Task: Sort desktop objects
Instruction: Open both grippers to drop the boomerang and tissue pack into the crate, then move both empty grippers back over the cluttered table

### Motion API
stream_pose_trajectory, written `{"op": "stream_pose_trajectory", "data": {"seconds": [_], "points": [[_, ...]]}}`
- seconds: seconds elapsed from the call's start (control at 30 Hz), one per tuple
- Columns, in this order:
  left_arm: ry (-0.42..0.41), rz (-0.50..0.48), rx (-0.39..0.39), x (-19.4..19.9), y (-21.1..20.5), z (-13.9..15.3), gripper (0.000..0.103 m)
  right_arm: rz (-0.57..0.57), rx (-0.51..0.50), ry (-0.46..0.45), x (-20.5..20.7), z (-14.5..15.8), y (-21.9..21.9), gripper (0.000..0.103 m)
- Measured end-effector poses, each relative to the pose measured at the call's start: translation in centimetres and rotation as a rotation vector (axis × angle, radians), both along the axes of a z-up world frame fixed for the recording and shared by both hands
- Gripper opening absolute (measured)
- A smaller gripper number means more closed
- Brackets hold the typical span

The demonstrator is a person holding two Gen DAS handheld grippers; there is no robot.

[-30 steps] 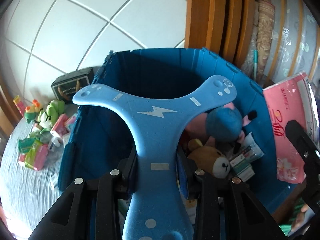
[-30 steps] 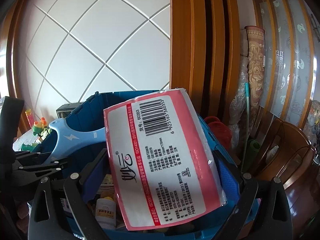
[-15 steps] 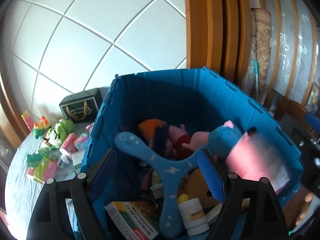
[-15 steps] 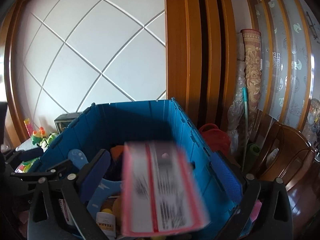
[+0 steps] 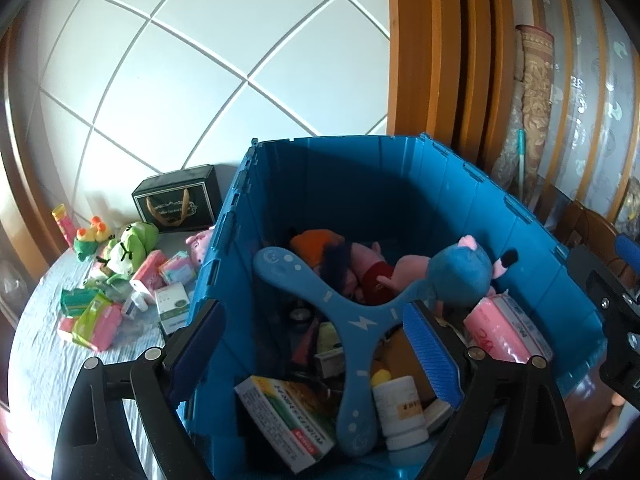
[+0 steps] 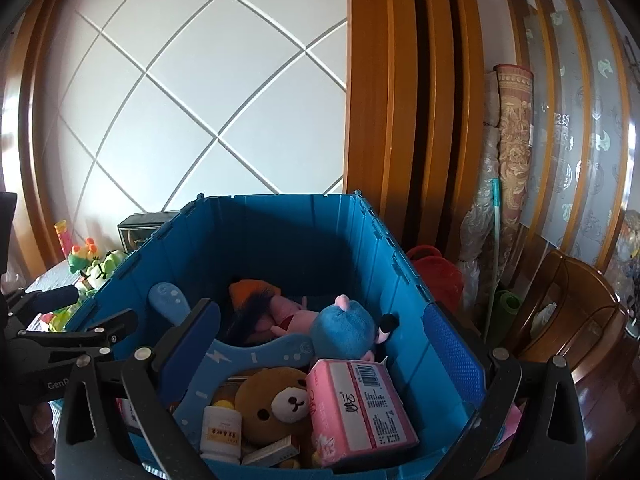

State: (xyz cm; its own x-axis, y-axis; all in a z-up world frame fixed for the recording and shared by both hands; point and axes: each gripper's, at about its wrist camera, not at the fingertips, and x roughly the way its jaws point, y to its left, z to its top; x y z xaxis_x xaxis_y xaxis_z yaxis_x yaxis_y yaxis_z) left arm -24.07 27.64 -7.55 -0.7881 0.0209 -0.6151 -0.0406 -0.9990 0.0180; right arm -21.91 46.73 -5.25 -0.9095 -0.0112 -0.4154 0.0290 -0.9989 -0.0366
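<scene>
Blue crate [image 6: 304, 240], pink tissue pack [image 6: 360, 408] (barcoded), blue boomerang [image 5: 356, 328] with white lightning bolt.

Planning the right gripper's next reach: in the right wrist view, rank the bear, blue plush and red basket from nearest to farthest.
From the right gripper:
1. Bear, in the crate, low between the fingers.
2. Blue plush, mid-crate.
3. Red basket, outside the crate, right.

The blue three-armed foam boomerang [image 5: 360, 320] and pink tissue pack [image 6: 360, 408] lie inside the blue plastic crate [image 5: 500, 216]; small packets [image 5: 96, 320] lie on the tabletop [image 5: 44, 364] to its left.
</scene>
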Motion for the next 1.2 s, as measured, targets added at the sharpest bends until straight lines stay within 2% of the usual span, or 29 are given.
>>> {"op": "stream_pose_trajectory", "data": {"seconds": [0.17,0.37,0.57,0.7,0.9,1.2], "points": [[0.016,0.007,0.008,1.6,-1.0,0.2,0.097,0.006,-0.014,0.003,0.9,0.1,-0.2,0.103],[0.026,0.033,0.018,4.0,-3.6,-0.1,0.101,0.031,-0.055,-0.035,1.8,-1.1,-1.1,0.103],[0.015,0.113,0.043,6.5,-8.1,-1.3,0.102,0.107,-0.107,-0.077,2.5,-2.9,-3.8,0.103],[-0.003,0.189,0.053,8.2,-12.6,-2.4,0.102,0.173,-0.121,-0.080,2.8,-3.5,-6.7,0.103],[0.000,0.321,0.066,10.2,-21.9,-3.7,0.102,0.222,-0.160,-0.072,3.1,-3.4,-12.6,0.103],[-0.066,0.438,0.026,11.4,-37.7,-7.3,0.102,0.266,-0.151,-0.063,4.0,-3.5,-26.3,0.103]]}}
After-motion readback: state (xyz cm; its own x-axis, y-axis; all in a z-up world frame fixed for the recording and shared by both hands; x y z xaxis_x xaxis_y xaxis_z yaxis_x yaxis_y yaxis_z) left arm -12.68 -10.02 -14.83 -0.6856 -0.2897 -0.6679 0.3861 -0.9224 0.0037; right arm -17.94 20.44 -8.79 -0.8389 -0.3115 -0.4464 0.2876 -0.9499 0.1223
